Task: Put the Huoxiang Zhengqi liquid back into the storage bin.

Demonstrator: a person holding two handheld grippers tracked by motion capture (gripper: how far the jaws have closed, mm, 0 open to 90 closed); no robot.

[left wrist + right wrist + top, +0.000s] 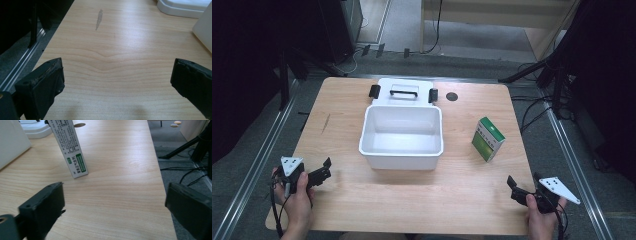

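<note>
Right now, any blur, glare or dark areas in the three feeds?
High view: even light on the table, soft overall, surroundings nearly black, no glare on the white bin. Left gripper view: wood grain fairly sharp, near jaws soft, faint shadows below them. Right gripper view: jaws blurred, the print on the green-and-white box too soft to read.

- We see a table (362, 200) of pale wood grain, with one grey streak (99, 18) near its left side.
- We see a white box (401, 136) and a white lid (403, 91) carrying black latches and a black handle.
- We see a green-and-white carton (488, 138); one white face bears dark print and green labels.
- We see both grippers, left (323, 170) and right (514, 188), black with grey plates.
</note>
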